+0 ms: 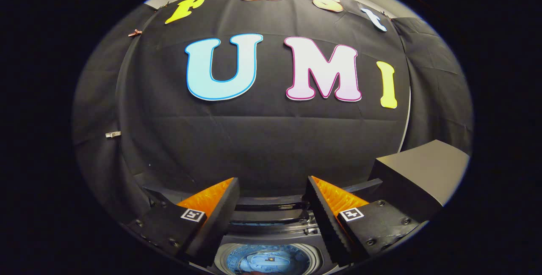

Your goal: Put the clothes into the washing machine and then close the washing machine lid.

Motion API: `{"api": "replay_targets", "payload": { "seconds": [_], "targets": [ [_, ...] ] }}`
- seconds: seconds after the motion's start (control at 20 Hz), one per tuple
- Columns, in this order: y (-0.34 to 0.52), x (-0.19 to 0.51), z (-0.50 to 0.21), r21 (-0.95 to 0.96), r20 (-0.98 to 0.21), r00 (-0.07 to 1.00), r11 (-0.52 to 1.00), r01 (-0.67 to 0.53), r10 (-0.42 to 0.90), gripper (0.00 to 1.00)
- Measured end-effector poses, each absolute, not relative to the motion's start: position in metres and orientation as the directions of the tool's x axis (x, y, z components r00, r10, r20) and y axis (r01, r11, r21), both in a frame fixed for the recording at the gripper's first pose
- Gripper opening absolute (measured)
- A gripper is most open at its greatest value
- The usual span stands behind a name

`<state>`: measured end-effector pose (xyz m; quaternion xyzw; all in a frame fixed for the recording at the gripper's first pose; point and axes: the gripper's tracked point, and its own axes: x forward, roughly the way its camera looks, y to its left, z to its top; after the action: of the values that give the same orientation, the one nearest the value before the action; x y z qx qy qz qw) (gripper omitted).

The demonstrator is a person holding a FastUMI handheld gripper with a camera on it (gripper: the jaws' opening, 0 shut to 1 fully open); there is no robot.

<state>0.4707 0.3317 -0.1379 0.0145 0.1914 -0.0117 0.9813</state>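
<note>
My gripper (273,184) is open, its two fingers spread wide with nothing between them. Below and between the fingers lies the washing machine's round drum opening (267,261), with light blue clothes (258,263) bunched inside it. The machine's dark top panel (271,218) runs across behind the opening, between the fingers. Beyond it the raised lid (269,202) shows as a dark band, apparently folded back; how it stands is hard to tell.
A dark grey box-like block (423,173) stands to the right of the right finger, close beside the machine. The booth's black cloth wall (262,139) rises just behind the machine.
</note>
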Motion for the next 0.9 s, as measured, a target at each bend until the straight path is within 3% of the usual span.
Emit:
{"api": "replay_targets", "payload": {
  "seconds": [0.7,0.9],
  "targets": [
    [0.33,0.418,-0.148,0.019,-0.456,0.89,1.0,0.015,-0.005,0.99],
    [0.324,0.387,-0.187,-0.003,-0.589,0.808,0.999,0.034,-0.029,0.99]
  ]
}}
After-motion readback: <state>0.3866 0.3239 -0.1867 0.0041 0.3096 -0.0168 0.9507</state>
